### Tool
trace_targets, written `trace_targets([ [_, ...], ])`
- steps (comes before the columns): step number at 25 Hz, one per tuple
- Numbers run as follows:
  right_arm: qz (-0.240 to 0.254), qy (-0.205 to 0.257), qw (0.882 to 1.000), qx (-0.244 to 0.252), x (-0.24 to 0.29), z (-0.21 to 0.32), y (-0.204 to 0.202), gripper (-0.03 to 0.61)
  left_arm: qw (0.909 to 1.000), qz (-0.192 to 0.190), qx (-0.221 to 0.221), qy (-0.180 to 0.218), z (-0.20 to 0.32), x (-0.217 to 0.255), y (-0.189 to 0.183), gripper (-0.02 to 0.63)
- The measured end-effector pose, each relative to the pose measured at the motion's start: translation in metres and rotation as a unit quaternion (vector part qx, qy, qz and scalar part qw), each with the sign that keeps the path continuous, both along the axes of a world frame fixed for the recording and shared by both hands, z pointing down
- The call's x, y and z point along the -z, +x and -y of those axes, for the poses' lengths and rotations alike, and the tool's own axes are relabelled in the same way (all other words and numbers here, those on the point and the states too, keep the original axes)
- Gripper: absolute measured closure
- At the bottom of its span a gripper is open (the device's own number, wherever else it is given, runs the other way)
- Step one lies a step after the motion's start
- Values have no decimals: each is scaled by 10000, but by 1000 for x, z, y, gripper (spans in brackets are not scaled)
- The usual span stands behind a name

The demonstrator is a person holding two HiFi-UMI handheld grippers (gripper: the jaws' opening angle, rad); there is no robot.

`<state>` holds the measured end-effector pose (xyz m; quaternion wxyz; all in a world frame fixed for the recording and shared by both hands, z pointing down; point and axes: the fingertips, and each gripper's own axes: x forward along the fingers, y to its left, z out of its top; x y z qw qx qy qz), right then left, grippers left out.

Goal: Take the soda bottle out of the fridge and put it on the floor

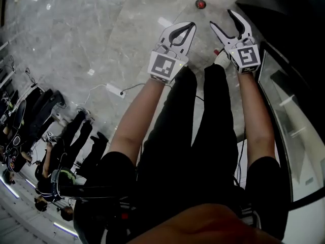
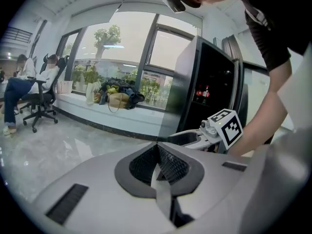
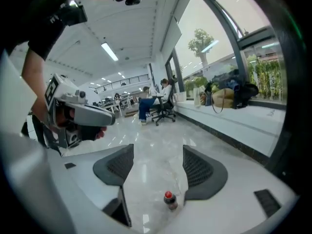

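The small dark soda bottle with a red cap [image 3: 169, 200] is standing upright on the grey polished stone floor [image 1: 101, 34]. It is sitting ahead of and below the right gripper's [image 3: 158, 167] fingers, well clear of both pads and touching neither. From the head view only the cap [image 1: 201, 4] is showing, beyond both sets of fingertips.

The right gripper [image 1: 222, 18] is gaping wide and holding nothing. The left gripper [image 2: 157, 147] is showing its pads pressed together with nothing between them, and it is hovering just beside the right one. Judging by this, the placing looks done.

Risks:
- The bottle is standing free, so a low sweep of the open right fingers or a step forward could be knocking it over.
- It is round, so it would likely be rolling off across the slick floor.
- If the fizzy contents are getting shaken, opening it later could be messy.

The black fridge [image 2: 214, 82] is sitting beyond the left fingers to the right.

Hard to make out:
- The label is too small to read.
- The bottle's base is lying close to the right gripper's own body, so contact with the floor is being judged, not clearly seen.
- Small red-topped items inside the fridge are too tiny to identify.
- Whether the fridge door is open is unclear.
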<state>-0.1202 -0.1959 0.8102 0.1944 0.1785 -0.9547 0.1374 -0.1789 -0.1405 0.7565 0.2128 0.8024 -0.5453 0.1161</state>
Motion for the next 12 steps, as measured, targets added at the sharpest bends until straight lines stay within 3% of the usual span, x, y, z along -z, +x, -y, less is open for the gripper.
trace_targets([
  [3, 331, 448, 9982, 208, 112, -25, 9, 264, 9996, -152, -141, 174, -13, 96, 19, 612],
  [7, 482, 1131, 9908, 573, 254, -48, 23, 264, 9943, -239, -664, 795, -12, 228, 49, 612],
  [10, 806, 894, 9924, 260, 349, -71, 42, 266, 9888, -266, -1032, 1048, -31, 309, 72, 612],
  [12, 770, 634, 9950, 45, 395, -89, 57, 347, 9861, -306, -1217, 1091, -48, 346, 84, 612],
])
